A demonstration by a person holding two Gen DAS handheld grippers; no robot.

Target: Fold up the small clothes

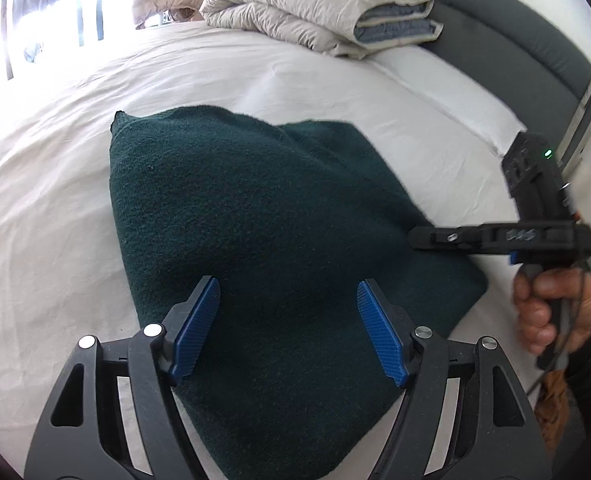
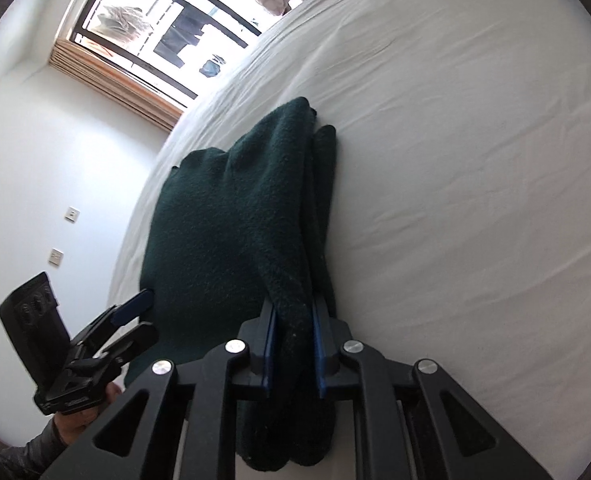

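A: Where is the dark green fleece garment (image 1: 255,240)?

B: It is spread mid-bed on the white sheet (image 1: 55,200). A bunched edge is clamped by the right gripper (image 2: 293,320); the left gripper (image 1: 287,320) is held wide apart above it, gripping nothing.

A: Best handling?

B: The edge should be carried over evenly and laid flat.

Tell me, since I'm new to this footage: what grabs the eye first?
A dark green garment lies partly folded mid-bed on the white sheet. The right gripper is shut on a bunched edge of it, while the left gripper hovers open above. A folded duvet sits by the headboard.
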